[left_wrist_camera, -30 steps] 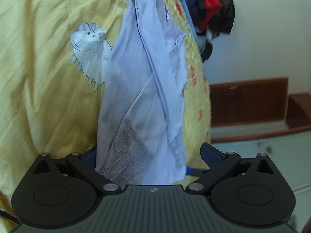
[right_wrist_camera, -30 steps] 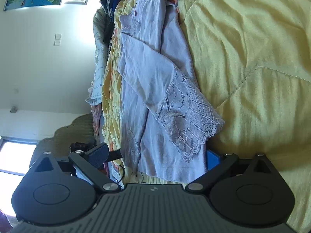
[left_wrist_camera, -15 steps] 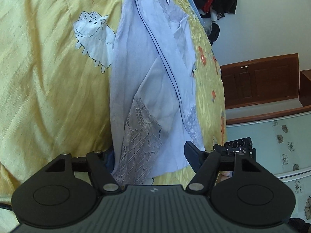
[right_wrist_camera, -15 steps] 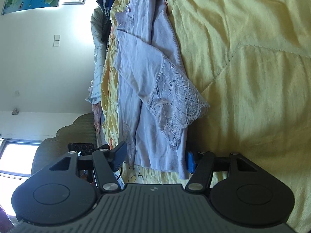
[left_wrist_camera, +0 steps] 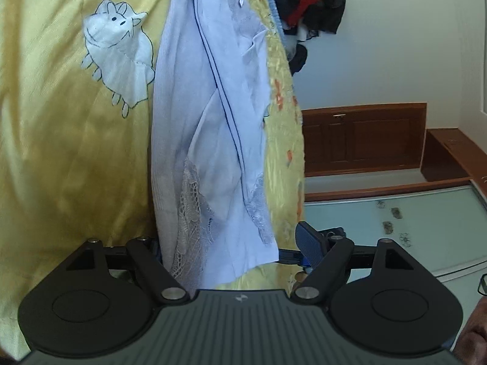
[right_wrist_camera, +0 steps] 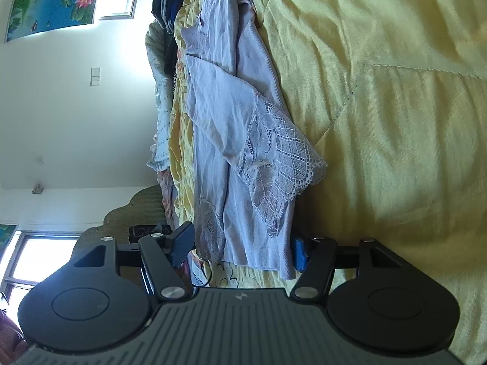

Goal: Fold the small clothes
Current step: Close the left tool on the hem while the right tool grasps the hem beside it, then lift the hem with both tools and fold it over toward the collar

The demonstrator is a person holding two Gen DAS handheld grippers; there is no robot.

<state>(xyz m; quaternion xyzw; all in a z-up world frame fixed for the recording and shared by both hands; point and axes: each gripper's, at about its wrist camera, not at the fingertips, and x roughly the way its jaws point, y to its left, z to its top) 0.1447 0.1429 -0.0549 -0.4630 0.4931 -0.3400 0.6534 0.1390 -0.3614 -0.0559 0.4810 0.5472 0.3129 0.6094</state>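
Observation:
A lavender top (left_wrist_camera: pixel 194 127) with lace cuffs lies stretched along the edge of a yellow quilt (left_wrist_camera: pixel 61 158). My left gripper (left_wrist_camera: pixel 231 248) straddles one end of it. Its right pad (left_wrist_camera: pixel 307 245) stands off the cloth and its left pad is hidden behind the hem. These jaws are opening, with the hem between them. In the right wrist view the same top (right_wrist_camera: pixel 219 140) shows its lace sleeve (right_wrist_camera: pixel 280 158) folded across. My right gripper (right_wrist_camera: pixel 240 248) straddles the other end, jaws opening, with its fingers (right_wrist_camera: pixel 182 243) close beside the cloth.
A white sheep patch (left_wrist_camera: pixel 118 51) marks the quilt beside the top. Piled dark and red clothes (left_wrist_camera: pixel 307 3) sit at the bed's far end. A wooden cabinet (left_wrist_camera: pixel 362 137) and a pale floor lie beyond the bed's edge. A headboard (right_wrist_camera: pixel 134 213) and a window (right_wrist_camera: pixel 39 258) show on the other side.
Both pairs of jaws narrowed from wide open around the ends of the top, then spread slightly. Each gripper sits a little closer over the cloth, which still lies flat.

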